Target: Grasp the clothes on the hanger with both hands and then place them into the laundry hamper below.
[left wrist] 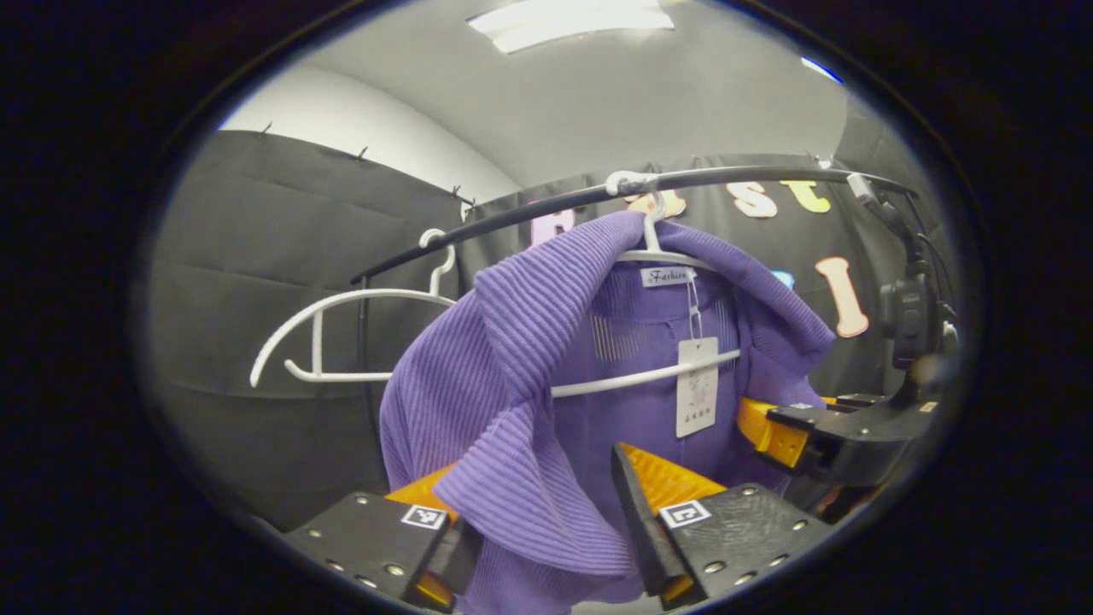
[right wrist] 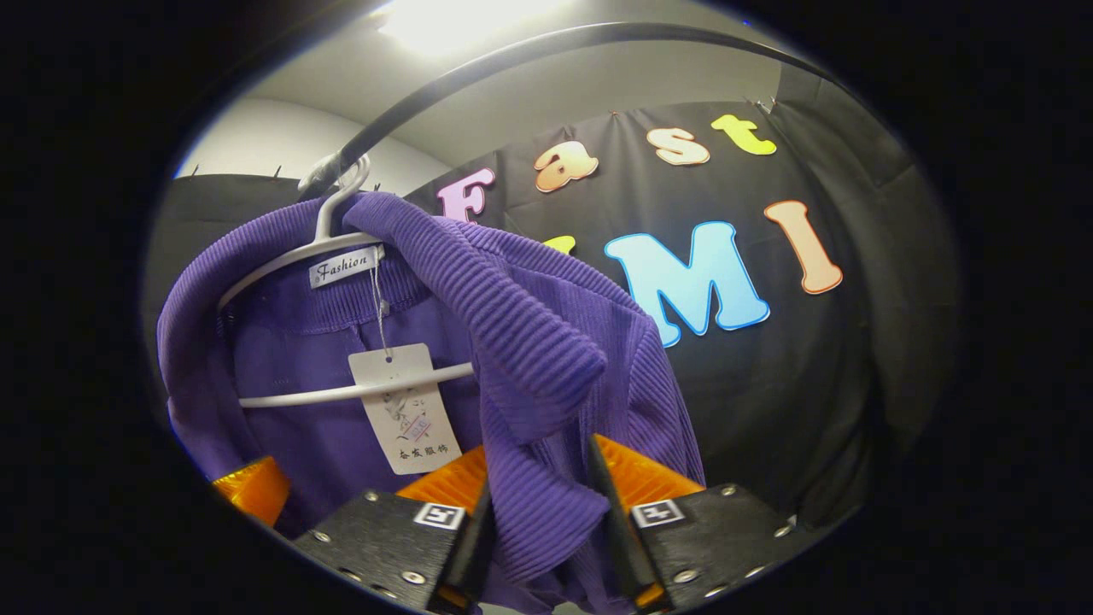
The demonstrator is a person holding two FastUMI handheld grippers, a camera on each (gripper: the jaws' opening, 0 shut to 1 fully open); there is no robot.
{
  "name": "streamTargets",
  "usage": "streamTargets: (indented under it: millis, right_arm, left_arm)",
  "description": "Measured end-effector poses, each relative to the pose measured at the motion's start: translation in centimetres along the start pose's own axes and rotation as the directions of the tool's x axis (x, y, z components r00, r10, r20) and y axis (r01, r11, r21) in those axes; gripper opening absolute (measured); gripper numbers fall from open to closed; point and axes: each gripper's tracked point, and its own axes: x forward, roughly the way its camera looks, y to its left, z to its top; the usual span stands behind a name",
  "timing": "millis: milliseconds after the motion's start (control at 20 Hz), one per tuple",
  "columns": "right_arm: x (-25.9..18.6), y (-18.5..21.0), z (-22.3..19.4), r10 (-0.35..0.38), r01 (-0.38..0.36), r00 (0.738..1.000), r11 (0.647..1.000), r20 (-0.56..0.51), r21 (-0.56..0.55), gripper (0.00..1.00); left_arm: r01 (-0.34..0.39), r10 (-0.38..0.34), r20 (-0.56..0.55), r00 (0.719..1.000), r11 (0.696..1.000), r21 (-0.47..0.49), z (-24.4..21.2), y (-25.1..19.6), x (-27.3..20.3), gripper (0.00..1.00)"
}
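The left claw [left wrist: 538, 521] is clamped on a fold of the purple ribbed sweater [left wrist: 512, 376], cloth bunched between both fingers at 6 o'clock in the left gripper view. The right claw [right wrist: 538, 521] pinches the other shoulder fold the same way. The sweater [right wrist: 529, 342] is half peeled off its white hanger [left wrist: 649, 376], which hangs by its hook from the black rail [left wrist: 512, 218] at 12 o'clock; the neck and paper tag [left wrist: 696, 389] sit around the hanger's crossbar.

The main risk, as I judge it, is the collar snagging: pulling down before the neck clears the hanger arms could drag the hanger off the rail or stretch the knit. The tag string may catch too. An empty white hanger [left wrist: 341, 333] at 9 o'clock could be knocked. The hamper's position cannot be told, so the drop is blind.
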Motion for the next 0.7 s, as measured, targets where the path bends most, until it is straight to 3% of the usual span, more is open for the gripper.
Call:
streamTargets:
  millis: [50, 150, 200, 250, 350, 400, 700]
  right_arm:
    - [-0.2, 0.3, 0.0, 0.012, -0.012, 1.0, 1.0, 0.005, -0.003, 0.48]
    - [0.1, 0.3, 0.7, 0.031, -0.03, 0.999, 0.999, 0.039, -0.029, 0.18]
    - [0.1, 0.5, 1.3, 0.049, -0.046, 0.997, 0.997, 0.062, -0.056, 0.09]
    - [0.0, 0.4, 1.9, 0.05, -0.042, 0.994, 0.995, 0.093, -0.091, 0.08]
    - [-1.3, -0.5, 4.7, 0.02, 0.008, 0.979, 0.991, 0.202, -0.137, 0.07]
    - [-1.9, -1.0, 6.2, 0.003, 0.036, 0.967, 0.988, 0.255, -0.147, 0.07]
    - [-1.6, -4.4, 11.6, -0.062, 0.142, 0.923, 0.973, 0.38, -0.184, 0.09]
  left_arm:
    - [0.0, 0.0, -0.002, 1.0, 1.0, -0.003, 0.0, 0.1, -0.3, 0.75]
    - [0.013, -0.013, -0.006, 1.0, 1.0, -0.007, -0.1, 0.1, -0.3, 0.75]
    - [0.018, -0.018, -0.007, 1.0, 1.0, -0.013, -0.2, 0.3, -0.2, 0.62]
    - [0.044, -0.045, -0.011, 0.999, 0.998, -0.04, -0.3, 0.0, 0.1, 0.49]
    - [0.009, -0.01, -0.02, 1.0, 0.998, -0.055, -0.5, 1.0, 0.4, 0.24]
    - [0.027, -0.029, -0.022, 0.999, 0.997, -0.073, -0.1, 1.0, 0.3, 0.11]
    - [0.042, -0.04, 0.044, 0.998, 0.998, -0.056, 3.7, 2.7, -1.4, 0.07]
